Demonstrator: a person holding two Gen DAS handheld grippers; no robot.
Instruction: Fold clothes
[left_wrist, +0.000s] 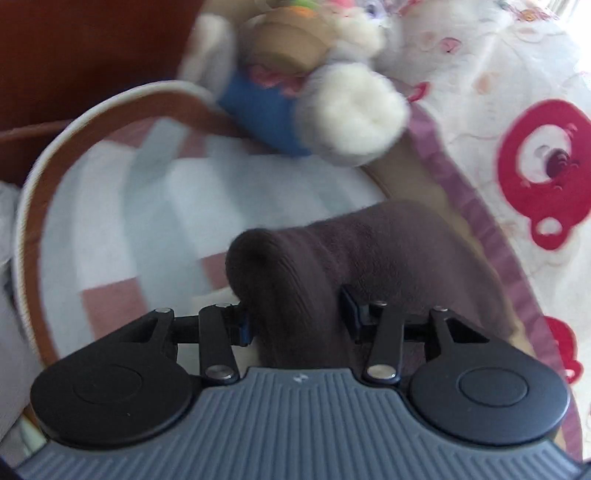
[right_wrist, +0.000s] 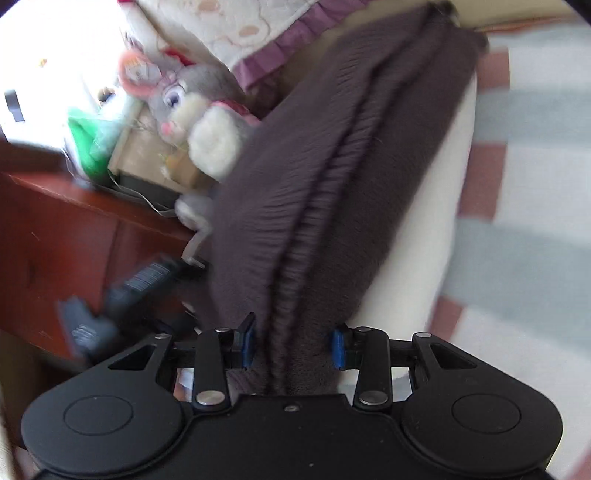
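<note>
Both hand-held grippers (left_wrist: 297, 314) (right_wrist: 291, 345) pinch bunched, ribbed dark brown knit garment (right_wrist: 314, 166)

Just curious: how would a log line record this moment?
left tongs: gripping brown sweater | right tongs: gripping sweater | sweater: stretched between them

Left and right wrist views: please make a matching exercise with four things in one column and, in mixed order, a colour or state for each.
Things:
1. garment
2. plush rabbit
3. left gripper
4. quilt

Descriptions:
A. cream with red prints and a purple frill
B. dark brown ribbed knit, bunched
C. shut on cloth
D. grey with white paws

Pairs: 1-B, 2-D, 3-C, 4-A. The right gripper also grips the garment.
</note>
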